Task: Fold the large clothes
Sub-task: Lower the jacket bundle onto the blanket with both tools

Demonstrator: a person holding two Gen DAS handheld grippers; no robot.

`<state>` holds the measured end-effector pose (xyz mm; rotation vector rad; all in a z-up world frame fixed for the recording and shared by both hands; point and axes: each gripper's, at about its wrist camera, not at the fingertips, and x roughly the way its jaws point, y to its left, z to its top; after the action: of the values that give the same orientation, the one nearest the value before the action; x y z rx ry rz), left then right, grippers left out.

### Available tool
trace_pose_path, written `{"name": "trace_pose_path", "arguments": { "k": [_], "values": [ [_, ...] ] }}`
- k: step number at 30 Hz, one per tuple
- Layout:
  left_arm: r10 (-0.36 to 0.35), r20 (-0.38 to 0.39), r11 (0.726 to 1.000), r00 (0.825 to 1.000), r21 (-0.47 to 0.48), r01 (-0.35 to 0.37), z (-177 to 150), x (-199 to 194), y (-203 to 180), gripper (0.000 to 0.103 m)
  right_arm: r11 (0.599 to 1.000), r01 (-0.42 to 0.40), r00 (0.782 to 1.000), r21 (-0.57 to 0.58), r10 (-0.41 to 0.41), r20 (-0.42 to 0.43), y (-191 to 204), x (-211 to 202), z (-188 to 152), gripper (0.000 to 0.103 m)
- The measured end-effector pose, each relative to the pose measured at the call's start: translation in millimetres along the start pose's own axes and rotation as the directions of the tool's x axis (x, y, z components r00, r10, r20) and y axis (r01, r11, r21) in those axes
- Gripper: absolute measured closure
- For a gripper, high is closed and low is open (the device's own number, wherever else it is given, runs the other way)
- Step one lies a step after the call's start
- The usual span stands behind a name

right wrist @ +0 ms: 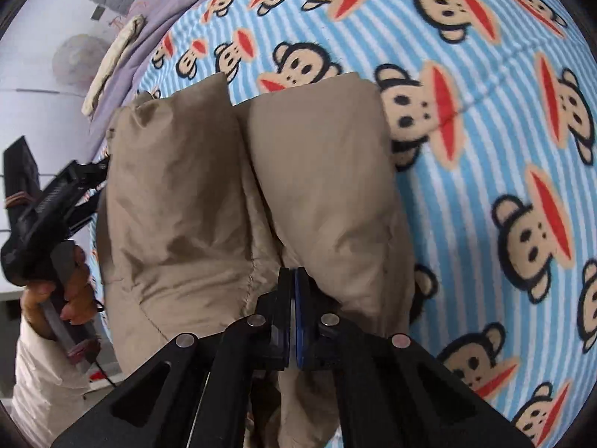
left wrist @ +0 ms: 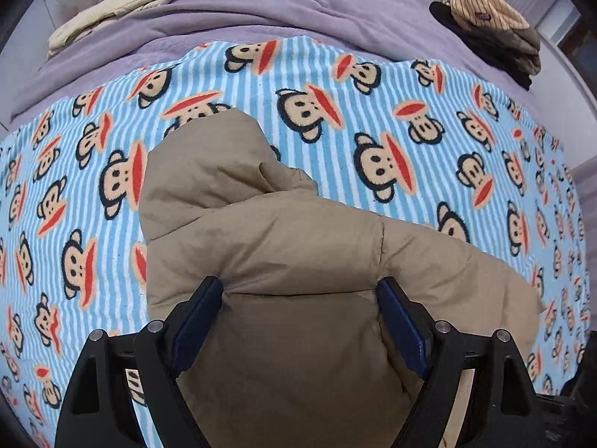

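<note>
**Pinching the tan jacket for the next fold**

We are holding a puffy tan jacket (left wrist: pixel 268 246) on the bed, over the striped monkey-print blanket (left wrist: pixel 373 156). Our right gripper (right wrist: pixel 294 280) is pinching a seam between two quilted lobes, fingers pressed together on the fabric. Our left gripper (left wrist: pixel 300 295) is straddling the jacket's padded body with fingers spread, gripping nothing. The jacket's long axis is running straight ahead of the left fingers, hood farthest. The matte, pillowy shell looks likely to spring back.
</note>
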<state>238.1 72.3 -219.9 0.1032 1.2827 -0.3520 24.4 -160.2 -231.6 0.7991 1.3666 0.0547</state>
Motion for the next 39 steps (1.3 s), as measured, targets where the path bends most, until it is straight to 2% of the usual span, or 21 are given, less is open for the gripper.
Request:
{"name": "trace_pose_path", "arguments": {
  "k": [3, 5, 7, 8, 10, 11, 12, 13, 16, 18, 23, 27, 35, 38, 39],
  "values": [
    [0.025, 0.001, 1.000, 1.000, 0.009, -0.025, -2, 5, -5, 0.018, 0.994, -0.106, 0.993, -0.013, 0.106, 0.059, 1, -27, -14, 0.097],
    [0.031, -0.003, 1.000, 1.000, 0.003, -0.031, -2, 6, -5, 0.018, 0.979, -0.198, 0.978, -0.048, 0.201, 0.050, 12, -49, -30, 0.097],
    [0.041, -0.006, 0.999, 0.999, 0.004, -0.041, -2, 7, -6, 0.018, 0.967, -0.225, 0.974, -0.116, 0.227, 0.003, 30, -55, -49, 0.096],
    [0.047, -0.006, 0.999, 0.999, 0.006, -0.047, -2, 7, -7, 0.017, 0.967, -0.205, 0.979, -0.150, 0.203, -0.027, 37, -54, -58, 0.096],
    [0.052, -0.003, 0.999, 0.999, 0.008, -0.052, -3, 8, -8, 0.016, 0.975, -0.049, 0.997, -0.218, 0.036, -0.064, 46, -34, -73, 0.097],
    [0.052, -0.001, 0.999, 0.999, 0.010, -0.052, -3, 7, -8, 0.016, 0.971, 0.022, 0.997, -0.238, -0.040, -0.070, 42, -19, -78, 0.097],
    [0.051, 0.001, 0.999, 0.999, 0.015, -0.051, -4, 7, -9, 0.015, 0.970, 0.066, 0.994, -0.235, -0.085, -0.073, 29, -16, -89, 0.101],
    [0.047, 0.005, 0.999, 0.999, 0.023, -0.047, -5, 5, -9, 0.015, 0.976, 0.081, 0.992, -0.202, -0.099, -0.082, 18, -5, -91, 0.103],
    [0.028, 0.013, 0.999, 1.000, 0.037, -0.028, -8, -5, -9, 0.015, 0.998, 0.018, 0.995, -0.053, -0.024, -0.100, -16, 17, -91, 0.103],
    [0.004, 0.023, 0.999, 1.000, 0.038, -0.005, -12, -19, -6, 0.015, 1.000, -0.002, 0.995, -0.008, 0.001, -0.104, -26, 23, -92, 0.103],
    [-0.048, 0.054, 0.998, 0.997, 0.035, 0.046, -44, -63, 12, 0.015, 0.999, 0.029, 0.994, -0.013, -0.030, -0.106, -22, 21, -96, 0.103],
    [-0.048, 0.049, 0.998, 0.998, 0.036, 0.046, -85, -88, 25, 0.015, 0.999, 0.039, 0.992, 0.001, -0.039, -0.121, -7, 28, -92, 0.103],
    [-0.024, 0.017, 0.999, 1.000, -0.041, 0.024, -149, -111, 45, 0.015, 0.994, 0.094, 0.986, -0.052, -0.100, -0.136, 20, 6, -95, 0.100],
    [-0.012, 0.018, 0.999, 1.000, -0.049, 0.013, -161, -116, 46, 0.000, 0.990, 0.119, 0.982, -0.071, -0.128, -0.140, 35, -1, -96, 0.100],
    [-0.004, 0.025, 0.999, 1.000, -0.048, 0.005, -163, -118, 46, 0.000, 0.989, 0.127, 0.981, -0.079, -0.137, -0.139, 42, -2, -96, 0.099]
  ]
}}
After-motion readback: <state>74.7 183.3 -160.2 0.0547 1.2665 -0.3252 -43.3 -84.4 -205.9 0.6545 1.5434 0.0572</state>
